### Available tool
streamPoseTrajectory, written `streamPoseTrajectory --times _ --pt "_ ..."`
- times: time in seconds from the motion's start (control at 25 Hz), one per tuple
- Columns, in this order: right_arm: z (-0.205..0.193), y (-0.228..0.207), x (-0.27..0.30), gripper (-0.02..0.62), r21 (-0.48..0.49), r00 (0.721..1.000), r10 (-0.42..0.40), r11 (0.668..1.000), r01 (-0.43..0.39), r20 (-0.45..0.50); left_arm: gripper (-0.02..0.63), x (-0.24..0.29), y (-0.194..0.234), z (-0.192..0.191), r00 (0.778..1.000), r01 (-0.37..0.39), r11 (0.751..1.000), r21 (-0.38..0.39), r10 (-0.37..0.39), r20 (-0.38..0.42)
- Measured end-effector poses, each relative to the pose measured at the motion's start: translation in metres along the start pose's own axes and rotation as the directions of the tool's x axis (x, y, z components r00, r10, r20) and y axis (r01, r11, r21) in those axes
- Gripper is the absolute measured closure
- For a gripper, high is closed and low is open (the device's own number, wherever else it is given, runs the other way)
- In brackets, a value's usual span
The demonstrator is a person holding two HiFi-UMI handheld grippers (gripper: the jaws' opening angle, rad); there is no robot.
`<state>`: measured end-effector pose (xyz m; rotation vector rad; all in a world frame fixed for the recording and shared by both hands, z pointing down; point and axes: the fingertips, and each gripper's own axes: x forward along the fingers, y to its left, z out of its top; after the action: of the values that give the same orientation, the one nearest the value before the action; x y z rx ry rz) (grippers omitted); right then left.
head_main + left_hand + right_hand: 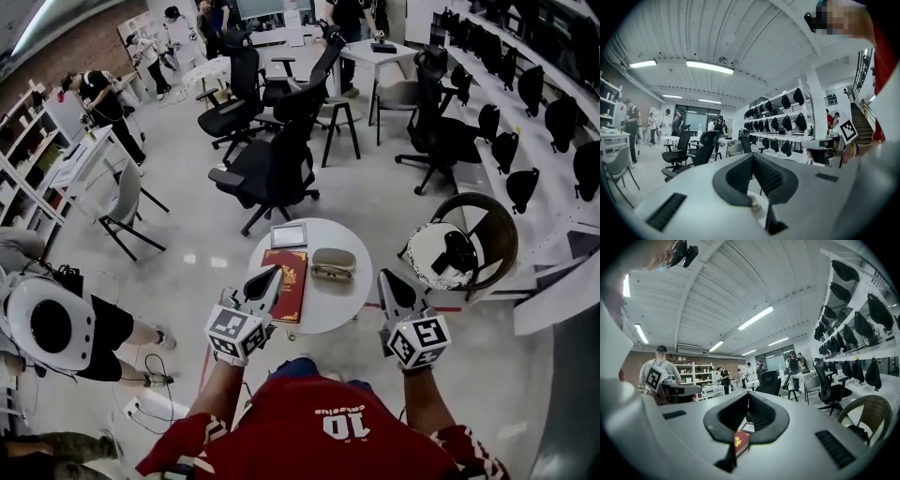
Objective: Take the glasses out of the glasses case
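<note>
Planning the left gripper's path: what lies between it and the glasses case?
In the head view: the red booklet, then bare table up to the glasses case.

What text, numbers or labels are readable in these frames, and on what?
"10": white print on the person's red shirt, upside down in the head view.
Small white word next to the "10": too blurred to read.
Gold print and emblem on the red book: too small to read in any view.
Nothing else is legible.
</note>
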<state>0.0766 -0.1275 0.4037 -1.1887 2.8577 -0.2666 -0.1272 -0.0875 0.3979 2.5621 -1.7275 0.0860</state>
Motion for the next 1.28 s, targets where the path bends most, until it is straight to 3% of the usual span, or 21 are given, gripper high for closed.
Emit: streamPoseTrajectory --times 0.8,1.04,1.28 --pt "-0.009 -0.021 0.019 0.580 0.024 0.999 -0.030 0.999 0.031 -0.030 0.599 0.036 0.014 -0.019 0.999 0.035 0.999 -0.015 -0.036 -0.027" --pt "-0.009 -0.024 0.032 0.580 0.012 0.999 -0.035 0.999 0.035 -0.037 0.585 0.051 0.022 -0.009 0.997 0.071 0.997 0.039 -0.072 0.013" --pt "-0.018 -0.026 0.049 0.580 0.014 0.998 -0.025 1.000 0.026 -0.061 0.520 0.075 0.025 -0.020 0.990 0.143 0.983 0.119 -0.139 -0.038"
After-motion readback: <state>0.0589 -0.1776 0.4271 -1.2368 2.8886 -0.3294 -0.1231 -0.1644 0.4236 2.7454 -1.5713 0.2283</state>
